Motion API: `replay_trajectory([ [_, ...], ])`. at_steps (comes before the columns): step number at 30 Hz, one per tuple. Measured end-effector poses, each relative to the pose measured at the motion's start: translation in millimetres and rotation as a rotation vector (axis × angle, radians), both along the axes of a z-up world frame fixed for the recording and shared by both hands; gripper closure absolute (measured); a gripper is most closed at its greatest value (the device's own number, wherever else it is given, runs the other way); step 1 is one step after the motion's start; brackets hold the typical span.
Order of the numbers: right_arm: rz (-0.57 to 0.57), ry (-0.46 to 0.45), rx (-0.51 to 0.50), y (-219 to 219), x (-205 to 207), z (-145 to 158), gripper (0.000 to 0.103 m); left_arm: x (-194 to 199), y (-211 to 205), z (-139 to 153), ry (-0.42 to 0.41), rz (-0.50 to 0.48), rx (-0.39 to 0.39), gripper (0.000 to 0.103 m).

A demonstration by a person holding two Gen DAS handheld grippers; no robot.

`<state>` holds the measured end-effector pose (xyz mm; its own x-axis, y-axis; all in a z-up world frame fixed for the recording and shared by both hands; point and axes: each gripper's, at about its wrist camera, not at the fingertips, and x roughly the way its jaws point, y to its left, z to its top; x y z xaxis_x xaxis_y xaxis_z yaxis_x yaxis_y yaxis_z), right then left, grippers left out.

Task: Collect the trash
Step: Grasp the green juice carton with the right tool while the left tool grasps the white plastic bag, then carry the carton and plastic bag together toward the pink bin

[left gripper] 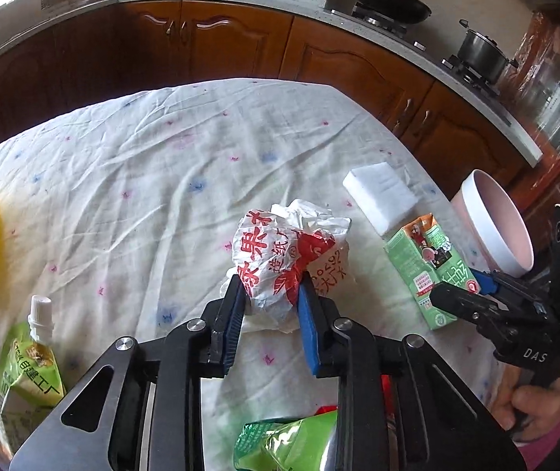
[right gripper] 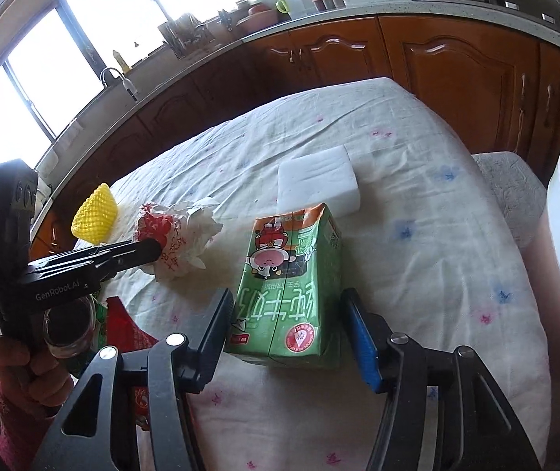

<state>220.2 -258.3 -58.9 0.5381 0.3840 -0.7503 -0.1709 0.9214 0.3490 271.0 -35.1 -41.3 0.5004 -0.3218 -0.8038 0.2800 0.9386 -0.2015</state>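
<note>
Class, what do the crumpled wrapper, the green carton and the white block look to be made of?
Crumpled wrapper: thin printed paper or plastic, judging by its sharp creases. Green carton: coated paperboard, with folded seams and slight sheen. White block: probably foam sponge, matte and uniform.
</note>
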Motion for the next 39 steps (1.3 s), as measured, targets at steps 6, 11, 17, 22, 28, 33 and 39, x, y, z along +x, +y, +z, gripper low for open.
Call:
replay_trajectory([
  [6,-0.007,-0.022,-0.004,-3.3,-2.2,6.5,0.045,-1.6,1.8,10.2,-0.031,0.018,-0.004,0.085],
  [11,-0.027,-0.041,0.013,-12.2,-6.6,14.0,0.045,-5.9,2.7,28.5,-0.068,0.03,-0.016,0.085],
  [17,-0.053,-0.072,0.041,-24.6,-17.7,25.5,0.045,-17.3,-4.1,57.1,-0.13,0.033,-0.03,0.085],
  [22,-0.072,-0.097,0.061,-39.0,-29.8,36.4,0.046,-29.9,-14.6,72.3,-0.16,0.024,-0.044,0.085],
  [28,-0.106,-0.126,0.078,-60.7,-51.2,46.3,0.046,-48.1,-32.9,85.2,-0.187,0.001,-0.059,0.085],
  [33,-0.141,-0.149,0.088,-77.2,-66.8,55.9,0.046,-61.9,-53.9,89.9,-0.192,-0.029,-0.067,0.085],
  [39,-0.19,-0.175,0.092,-102.4,-84.4,66.5,0.046,-73.3,-81.9,90.6,-0.19,-0.073,-0.068,0.085],
])
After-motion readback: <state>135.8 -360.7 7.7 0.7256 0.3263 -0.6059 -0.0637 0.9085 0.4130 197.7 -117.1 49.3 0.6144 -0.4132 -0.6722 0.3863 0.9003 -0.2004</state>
